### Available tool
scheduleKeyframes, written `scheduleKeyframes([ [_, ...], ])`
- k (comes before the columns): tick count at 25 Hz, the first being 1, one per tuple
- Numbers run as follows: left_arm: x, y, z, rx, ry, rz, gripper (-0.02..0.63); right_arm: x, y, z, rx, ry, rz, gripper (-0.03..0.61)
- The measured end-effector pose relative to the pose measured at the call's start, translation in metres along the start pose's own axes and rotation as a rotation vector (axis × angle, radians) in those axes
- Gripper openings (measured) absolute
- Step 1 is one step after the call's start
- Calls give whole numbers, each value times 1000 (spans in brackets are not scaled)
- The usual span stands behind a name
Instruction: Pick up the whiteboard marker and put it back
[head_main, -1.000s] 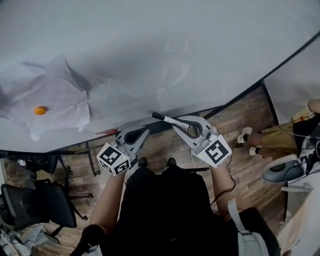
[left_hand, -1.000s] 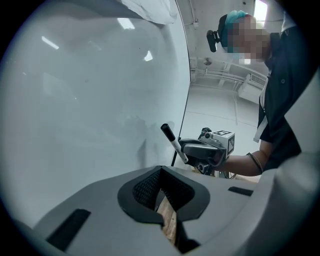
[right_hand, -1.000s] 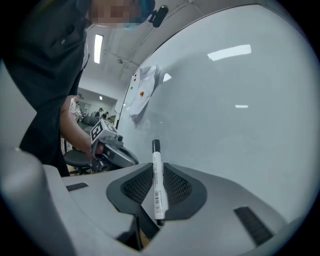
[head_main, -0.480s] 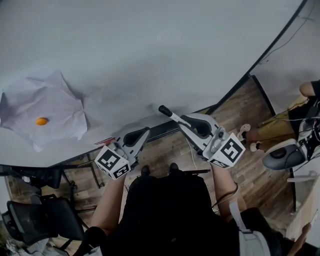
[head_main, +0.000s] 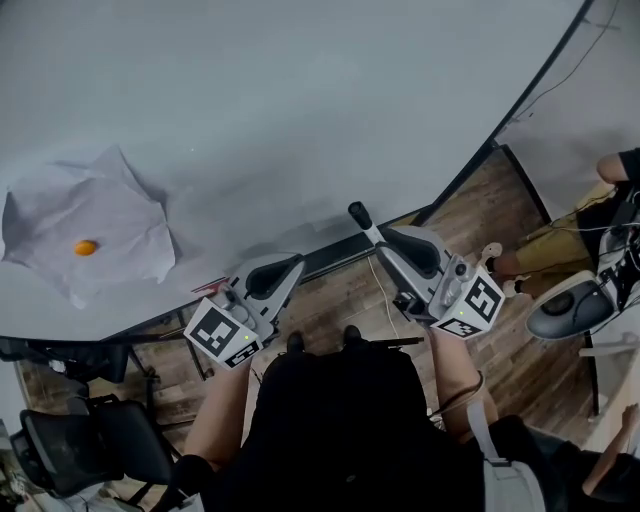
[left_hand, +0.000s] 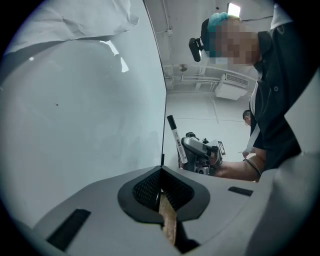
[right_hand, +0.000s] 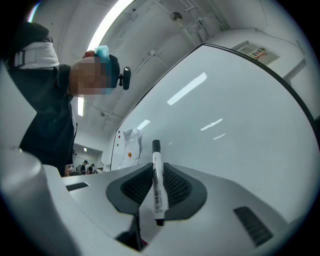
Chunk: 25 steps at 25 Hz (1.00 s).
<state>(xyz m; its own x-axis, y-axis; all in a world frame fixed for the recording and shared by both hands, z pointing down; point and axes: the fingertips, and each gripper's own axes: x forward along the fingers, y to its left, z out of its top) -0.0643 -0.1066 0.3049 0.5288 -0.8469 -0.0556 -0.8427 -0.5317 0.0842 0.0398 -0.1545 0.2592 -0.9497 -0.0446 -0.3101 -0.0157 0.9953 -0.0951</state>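
Your right claw (head_main: 383, 243) clamped on the whiteboard marker (head_main: 362, 220), cap near the whiteboard (head_main: 300, 100), your left claw (head_main: 290, 265) closed on nothing.

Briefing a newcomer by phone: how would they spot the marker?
Find the big whiteboard, then the two grippers near its lower edge. The marker is the thin white stick with a black cap, clamped in the right gripper; the left gripper holds nothing.

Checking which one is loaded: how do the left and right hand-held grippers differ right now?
The right hand-held gripper clamps the whiteboard marker; the left hand-held gripper holds nothing. The right's jaws stop on the marker; the left's meet fully. Both point toward the whiteboard.
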Motion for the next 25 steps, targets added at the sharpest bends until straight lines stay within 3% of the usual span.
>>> scheduleKeyframes([
  [25, 2, 4, -7, -15, 4, -11, 11, -5, -16, -12, -36, 52, -36, 74],
])
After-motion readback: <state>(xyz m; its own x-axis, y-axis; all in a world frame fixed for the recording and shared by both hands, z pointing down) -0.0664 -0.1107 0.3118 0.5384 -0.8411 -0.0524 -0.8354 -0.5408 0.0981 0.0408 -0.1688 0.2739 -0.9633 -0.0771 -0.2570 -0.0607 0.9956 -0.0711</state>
